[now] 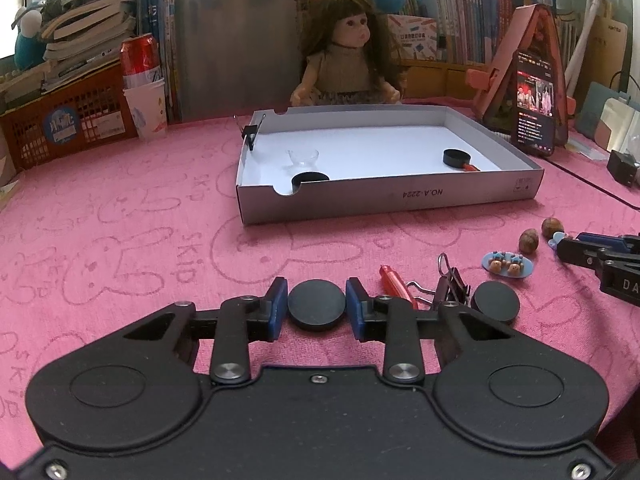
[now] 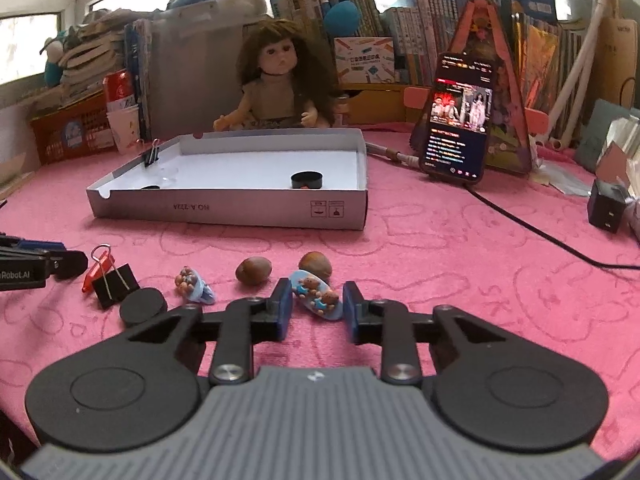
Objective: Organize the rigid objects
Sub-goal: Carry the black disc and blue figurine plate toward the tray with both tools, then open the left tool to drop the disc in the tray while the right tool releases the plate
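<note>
Left wrist view: the left claw (image 1: 317, 305) pinches a black disc (image 1: 317, 305) on the pink surface (image 1: 120, 240). The right claw (image 2: 316, 300) closes on a bear hair clip (image 2: 318, 295). Two nuts (image 2: 253, 269), another disc (image 2: 143, 306) and a binder clip (image 2: 114, 284) lie loose nearby; the white tray (image 1: 384, 200) beyond already holds a few pieces, so I judge roughly half remains.

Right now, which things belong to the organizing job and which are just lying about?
Job: cardboard box, black disc, second disc, binder clip, red plastic piece, bear clip, second bear clip, two nuts.
Lying about: doll, phone, red can, paper cups, black charger.
</note>
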